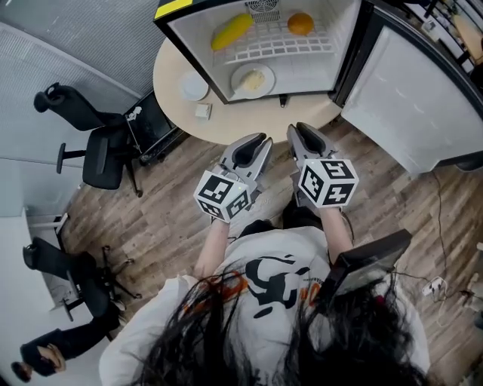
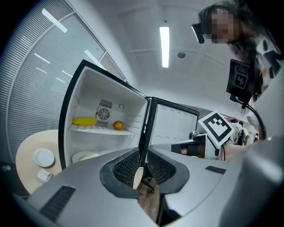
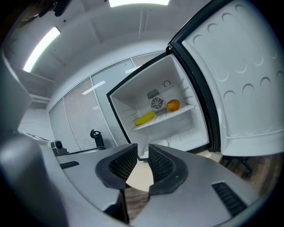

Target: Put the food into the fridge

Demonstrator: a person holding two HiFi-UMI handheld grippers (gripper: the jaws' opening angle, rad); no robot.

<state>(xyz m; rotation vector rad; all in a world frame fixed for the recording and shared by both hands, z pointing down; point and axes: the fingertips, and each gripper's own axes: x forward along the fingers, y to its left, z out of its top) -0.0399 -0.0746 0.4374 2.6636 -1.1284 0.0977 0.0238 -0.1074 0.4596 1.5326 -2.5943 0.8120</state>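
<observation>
The small fridge (image 1: 198, 60), black-framed with a white lining, stands on a round beige table (image 1: 170, 75) with its door (image 1: 423, 105) swung wide open to the right in the head view. On its white wire shelf (image 1: 279, 47) a yellow banana (image 1: 232, 31) lies on its side at the left and a round orange (image 1: 300, 23) sits at the right, well apart from each other, just in front of the small fan grille in the back wall. Below the shelf, a white plate (image 1: 253, 80) bearing a pale yellowish piece of food rests flat on the fridge floor near the front edge.
</observation>
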